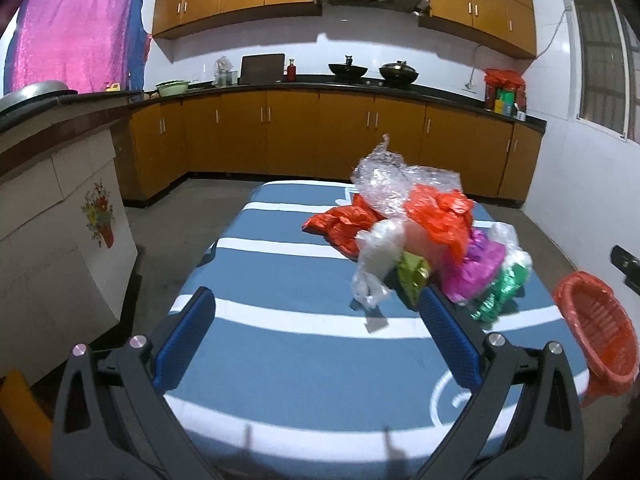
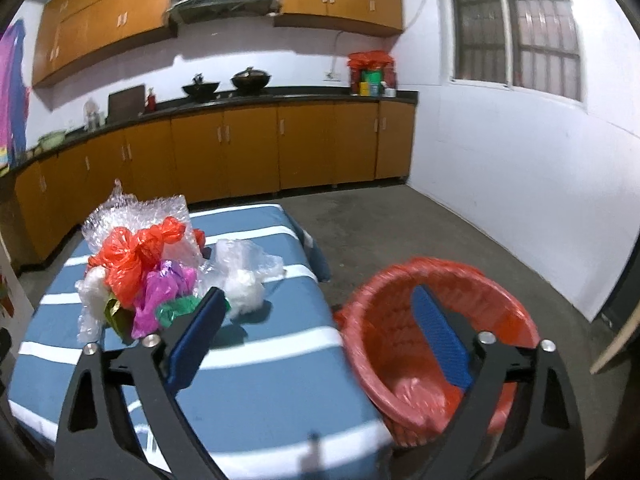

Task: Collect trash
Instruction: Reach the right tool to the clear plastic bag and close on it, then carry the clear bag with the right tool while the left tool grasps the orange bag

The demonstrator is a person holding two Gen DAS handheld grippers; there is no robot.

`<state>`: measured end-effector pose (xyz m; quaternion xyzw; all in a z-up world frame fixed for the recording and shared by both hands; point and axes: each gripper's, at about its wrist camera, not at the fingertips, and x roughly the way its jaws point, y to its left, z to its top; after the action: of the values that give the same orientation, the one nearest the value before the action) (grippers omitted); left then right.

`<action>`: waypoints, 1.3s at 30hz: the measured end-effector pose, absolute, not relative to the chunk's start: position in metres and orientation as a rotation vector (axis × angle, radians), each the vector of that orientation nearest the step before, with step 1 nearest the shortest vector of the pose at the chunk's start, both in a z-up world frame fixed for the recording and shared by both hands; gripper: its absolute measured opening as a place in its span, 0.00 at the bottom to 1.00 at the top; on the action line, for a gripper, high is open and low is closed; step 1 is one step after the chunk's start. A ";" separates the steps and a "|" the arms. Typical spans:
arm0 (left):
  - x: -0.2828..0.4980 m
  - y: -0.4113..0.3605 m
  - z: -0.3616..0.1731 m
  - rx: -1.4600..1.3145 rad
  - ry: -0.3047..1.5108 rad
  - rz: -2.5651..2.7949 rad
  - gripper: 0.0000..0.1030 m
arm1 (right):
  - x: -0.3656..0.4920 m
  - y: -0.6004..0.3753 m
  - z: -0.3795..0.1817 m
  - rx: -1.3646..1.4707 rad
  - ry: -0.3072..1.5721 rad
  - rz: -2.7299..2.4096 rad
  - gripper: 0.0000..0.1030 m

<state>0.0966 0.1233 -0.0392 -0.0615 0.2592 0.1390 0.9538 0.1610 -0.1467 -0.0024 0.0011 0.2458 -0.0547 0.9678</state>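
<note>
Both tools are up over the striped blue-and-white tabletop, and neither has hold of anything. The left tool has its blue-padded fingers spread wide, hovering above a bare stretch of the cloth, with the trash heap just ahead and to its right. The right tool is just as wide open: its left finger sits in front of the near edge of the heap, its right finger shows against the inside of the red basket.

Now the heap itself, piled toward the far right part of the tabletop. At the back there's a crumpled sheet of bubble wrap standing tallest. In front of it, orange plastic bags, one bunched on top and another spread lower to the left. A whitish clear bag leans at the near left side, a small olive-green wrapper tucked beside it, touching. To the right, a magenta wrapper and a shiny green one lie against each other. From the right wrist view a separate clear plastic wad rests on the cloth just beside the heap.

The basket, lined with red plastic, sits off the tabletop's right edge, tilted, close by the corner. Whether it touches the tabletop I cannot tell. Behind it all runs the kitchen counter with two woks on it.
</note>
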 end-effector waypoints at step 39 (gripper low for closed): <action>0.236 0.069 -0.046 -0.126 0.566 0.027 0.80 | 0.269 -0.148 -0.073 0.032 0.742 0.077 0.26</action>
<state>0.2359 0.0687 -0.0464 -0.0620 0.2789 0.0135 0.9582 0.2691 -0.1476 -0.0726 0.0156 0.3626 0.0378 0.9310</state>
